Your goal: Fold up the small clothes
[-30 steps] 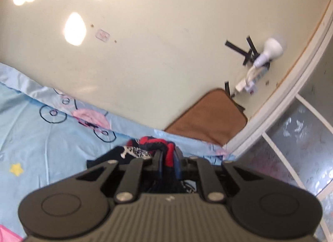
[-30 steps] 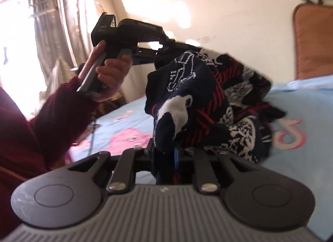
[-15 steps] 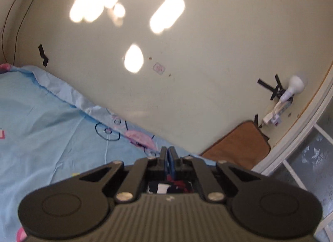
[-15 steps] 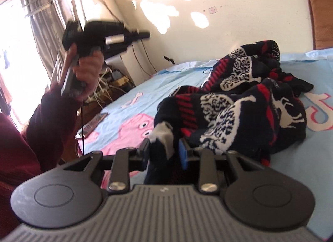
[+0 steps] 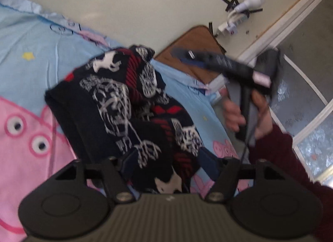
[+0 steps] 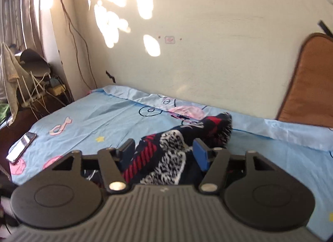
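Note:
A dark navy garment (image 5: 116,104) with white and red patterns lies crumpled on the light blue cartoon bed sheet (image 5: 31,42). My left gripper (image 5: 167,163) hangs close over the garment's near end. Its jaws are opening and stand wide, with cloth bunched between them but not pinched. In the right wrist view the same garment (image 6: 174,148) lies on the sheet (image 6: 100,117). My right gripper (image 6: 164,150) is also opening, its fingers wide apart on either side of the cloth. A hand (image 5: 245,113) in a dark red sleeve holds the right gripper at the upper right of the left wrist view.
A phone (image 6: 20,146) lies on the bed's left edge. A brown cushion (image 6: 308,88) leans on the cream wall at the head of the bed. Cables and a router (image 6: 35,88) sit left of the bed. A window frame (image 5: 301,71) is on the right.
Both grippers were shut on the raised garment; both have opened and the garment now lies on the bed. The left gripper came down over it. The right one pulled back.

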The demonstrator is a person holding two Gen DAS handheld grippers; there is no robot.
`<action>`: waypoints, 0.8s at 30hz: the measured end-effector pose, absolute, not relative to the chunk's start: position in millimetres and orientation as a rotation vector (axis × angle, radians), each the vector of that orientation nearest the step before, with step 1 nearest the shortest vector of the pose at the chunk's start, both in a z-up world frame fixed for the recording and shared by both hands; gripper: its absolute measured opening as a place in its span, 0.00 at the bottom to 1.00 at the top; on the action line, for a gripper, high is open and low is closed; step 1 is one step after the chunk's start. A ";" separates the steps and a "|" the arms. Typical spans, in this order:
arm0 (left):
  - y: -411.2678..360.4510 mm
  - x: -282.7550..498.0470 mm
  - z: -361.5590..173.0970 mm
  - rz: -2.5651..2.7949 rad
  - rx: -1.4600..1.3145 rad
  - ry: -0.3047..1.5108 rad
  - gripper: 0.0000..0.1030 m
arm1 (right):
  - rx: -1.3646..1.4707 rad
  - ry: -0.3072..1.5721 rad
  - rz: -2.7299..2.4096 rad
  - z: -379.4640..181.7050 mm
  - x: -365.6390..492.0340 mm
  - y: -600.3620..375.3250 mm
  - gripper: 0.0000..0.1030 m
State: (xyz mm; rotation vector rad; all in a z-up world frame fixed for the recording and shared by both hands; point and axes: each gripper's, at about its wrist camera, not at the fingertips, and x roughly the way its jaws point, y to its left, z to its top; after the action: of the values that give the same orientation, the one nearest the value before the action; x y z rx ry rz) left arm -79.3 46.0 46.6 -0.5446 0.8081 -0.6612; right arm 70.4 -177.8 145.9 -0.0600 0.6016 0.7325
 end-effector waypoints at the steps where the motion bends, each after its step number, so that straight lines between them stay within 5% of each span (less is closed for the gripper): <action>1: 37.6 -79.8 38.6 -0.676 -0.551 0.847 0.82 | -0.095 0.628 0.750 144.7 81.0 -157.8 0.79; 7: 14.6 -70.5 5.1 -0.700 -0.626 1.021 0.88 | -0.513 0.762 0.887 100.3 94.9 -26.1 0.85; 9: 11.2 -68.8 -2.6 -0.704 -0.637 1.054 0.67 | -0.662 0.805 0.932 80.2 88.1 -4.7 0.85; 11: 11.6 -67.9 -9.4 -0.711 -0.642 1.084 0.17 | -0.739 0.858 0.945 63.2 85.5 3.3 0.83; 12: 14.9 -67.7 -11.9 -0.706 -0.652 1.088 0.15 | -0.740 0.904 0.938 56.7 88.2 3.3 0.81; 13: 21.3 -67.3 -14.1 -0.702 -0.679 1.078 0.15 | -0.682 0.931 0.938 56.2 91.4 -1.7 0.78; 14: 27.4 -68.5 -14.6 -0.703 -0.696 1.063 0.14 | -0.620 0.973 0.960 57.8 95.6 -5.6 0.55; 15: 33.1 -69.9 -13.7 -0.699 -0.702 1.042 0.14 | -0.575 0.988 0.985 61.1 96.1 -10.2 0.15; 16: 39.0 -72.0 -11.4 -0.690 -0.700 1.017 0.14 | -0.580 0.976 0.964 62.0 92.4 -7.7 0.09; 24: 122.8 -100.1 28.0 -0.511 -0.708 0.772 0.13 | -0.477 0.683 0.829 110.9 74.1 -9.6 0.07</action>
State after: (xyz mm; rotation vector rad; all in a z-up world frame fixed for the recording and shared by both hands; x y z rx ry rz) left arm -100.1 122.8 28.0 -0.7079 0.7721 -0.5108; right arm 74.1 -9.6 110.9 -0.4773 0.6828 0.8294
